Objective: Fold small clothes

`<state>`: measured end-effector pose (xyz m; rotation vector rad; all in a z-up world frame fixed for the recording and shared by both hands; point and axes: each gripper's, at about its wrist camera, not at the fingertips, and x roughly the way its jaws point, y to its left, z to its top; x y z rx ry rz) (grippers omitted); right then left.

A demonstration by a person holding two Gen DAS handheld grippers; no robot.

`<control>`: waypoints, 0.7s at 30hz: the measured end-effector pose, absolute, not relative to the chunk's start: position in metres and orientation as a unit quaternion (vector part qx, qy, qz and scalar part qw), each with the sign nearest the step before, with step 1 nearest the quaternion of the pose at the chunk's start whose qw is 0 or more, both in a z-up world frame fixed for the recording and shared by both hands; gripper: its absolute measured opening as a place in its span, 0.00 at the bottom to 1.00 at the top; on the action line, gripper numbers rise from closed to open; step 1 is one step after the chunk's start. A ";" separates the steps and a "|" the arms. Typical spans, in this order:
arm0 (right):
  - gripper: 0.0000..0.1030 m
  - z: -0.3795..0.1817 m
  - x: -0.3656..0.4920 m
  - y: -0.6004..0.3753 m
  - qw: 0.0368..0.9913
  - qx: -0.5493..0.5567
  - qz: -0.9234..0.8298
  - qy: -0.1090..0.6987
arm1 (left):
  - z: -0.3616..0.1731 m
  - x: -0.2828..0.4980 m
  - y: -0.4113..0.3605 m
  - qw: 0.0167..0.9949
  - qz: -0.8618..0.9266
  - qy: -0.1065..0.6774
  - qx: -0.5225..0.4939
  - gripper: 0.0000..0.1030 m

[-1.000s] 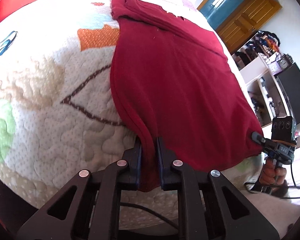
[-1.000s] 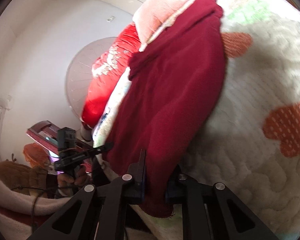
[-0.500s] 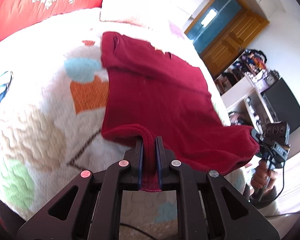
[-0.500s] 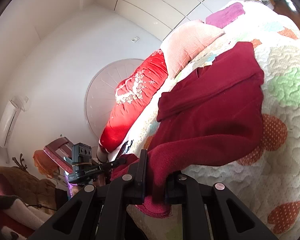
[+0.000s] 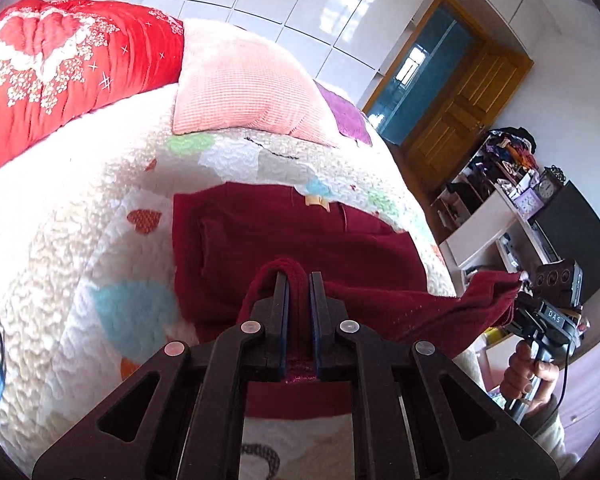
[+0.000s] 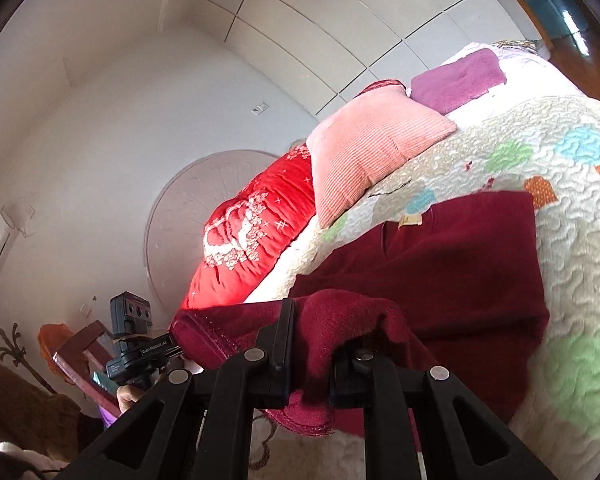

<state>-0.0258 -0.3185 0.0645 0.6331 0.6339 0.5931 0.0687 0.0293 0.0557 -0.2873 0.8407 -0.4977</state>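
Note:
A dark red garment (image 5: 300,236) lies on the quilted bed, its far part flat with a tan label (image 5: 316,200) at the neck. My left gripper (image 5: 299,280) is shut on one near corner of the hem and holds it lifted above the cloth. My right gripper (image 6: 312,320) is shut on the other near corner, also lifted; it also shows in the left wrist view (image 5: 520,286) at the right. The raised hem hangs taut between the two grippers over the lower half of the garment (image 6: 460,264).
A patterned quilt (image 5: 80,240) covers the bed. A pink pillow (image 5: 240,92), a red cushion (image 5: 60,64) and a purple pillow (image 6: 456,80) lie at the head. Shelves and a dark cabinet (image 5: 572,236) stand to the right, a wooden door (image 5: 460,112) behind.
Both grippers have lifted the near hem and carried it up and forward toward the neck end of the garment. The near half has come off the bed and now hangs over the far half.

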 end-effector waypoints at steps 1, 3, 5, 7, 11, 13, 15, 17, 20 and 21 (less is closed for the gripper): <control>0.11 0.063 -0.013 -0.320 0.861 0.300 0.275 0.305 | 0.055 0.083 0.024 0.874 -0.233 0.404 -0.136 0.07; 0.11 0.057 0.015 -0.324 0.864 0.295 0.258 0.315 | 0.050 0.111 0.016 0.874 -0.222 0.413 -0.128 0.07; 0.11 0.046 0.039 -0.331 0.870 0.296 0.226 0.323 | 0.039 0.136 0.010 0.872 -0.209 0.424 -0.128 0.07; 0.11 0.031 0.061 -0.342 0.871 0.313 0.194 0.325 | 0.026 0.161 0.004 0.870 -0.196 0.435 -0.127 0.07; 0.29 0.018 0.094 -0.357 0.872 0.318 0.164 0.334 | 0.003 0.194 -0.002 0.866 -0.168 0.455 -0.125 0.08; 0.31 0.024 0.098 -0.354 0.878 0.289 0.162 0.344 | -0.002 0.203 0.002 0.860 -0.164 0.464 -0.136 0.08; 0.33 0.032 0.096 -0.349 0.885 0.262 0.171 0.346 | -0.001 0.206 0.005 0.859 -0.164 0.466 -0.137 0.10; 0.40 0.036 0.093 -0.352 0.881 0.270 0.187 0.341 | 0.005 0.205 0.005 0.864 -0.167 0.457 -0.127 0.10; 0.45 0.035 0.094 -0.361 0.855 0.322 0.212 0.345 | 0.010 0.204 0.007 0.866 -0.163 0.455 -0.130 0.10; 0.46 0.036 0.096 -0.364 0.847 0.337 0.220 0.347 | 0.009 0.205 0.008 0.864 -0.158 0.459 -0.134 0.10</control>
